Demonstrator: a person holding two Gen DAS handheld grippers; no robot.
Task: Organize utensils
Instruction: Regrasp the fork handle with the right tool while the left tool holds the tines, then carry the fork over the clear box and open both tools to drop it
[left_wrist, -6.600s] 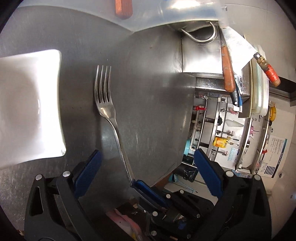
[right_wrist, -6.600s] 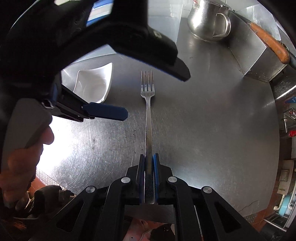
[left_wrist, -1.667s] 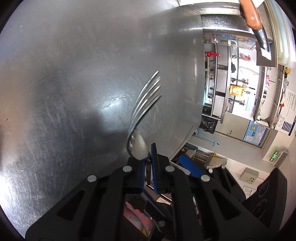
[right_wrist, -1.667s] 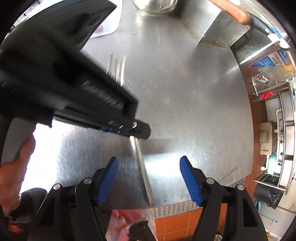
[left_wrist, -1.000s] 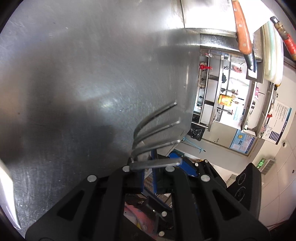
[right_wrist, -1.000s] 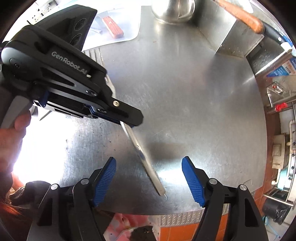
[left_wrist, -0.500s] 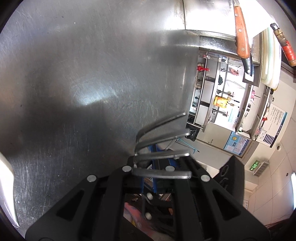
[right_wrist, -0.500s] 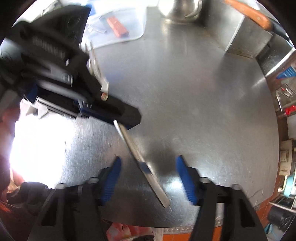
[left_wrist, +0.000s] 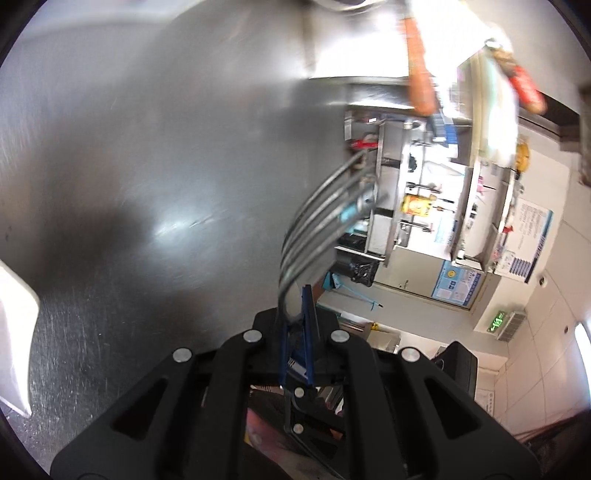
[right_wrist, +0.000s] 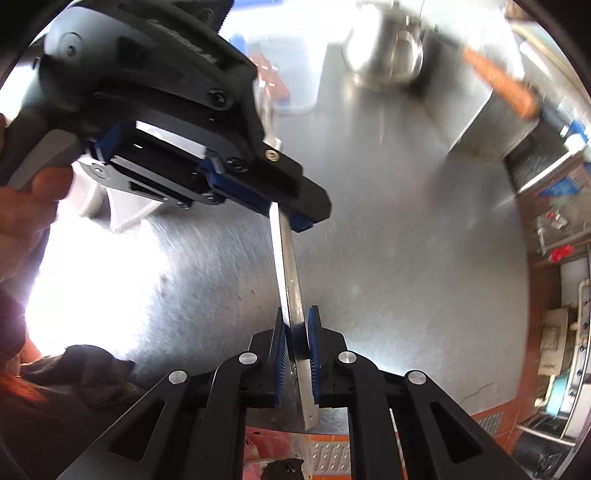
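Observation:
A steel fork (left_wrist: 325, 218) is held in the air above the steel counter (left_wrist: 166, 147). My left gripper (left_wrist: 295, 314) is shut on its neck, with the tines pointing up and to the right. In the right wrist view the fork handle (right_wrist: 290, 280) runs from the left gripper (right_wrist: 291, 214) down into my right gripper (right_wrist: 297, 332), whose blue pads (right_wrist: 314, 350) have closed around the handle end. Both grippers grip the same fork.
A white dish (left_wrist: 14, 332) lies at the left counter edge. A steel pot (right_wrist: 388, 48) stands at the back, by a transparent mat with a red-handled tool (right_wrist: 273, 77). An orange-handled knife (right_wrist: 498, 88) rests on a raised steel box. The counter's edge runs along the right.
My right gripper has gone from open to closed on the fork's handle end. My left gripper has turned the fork so its tines point further up and away.

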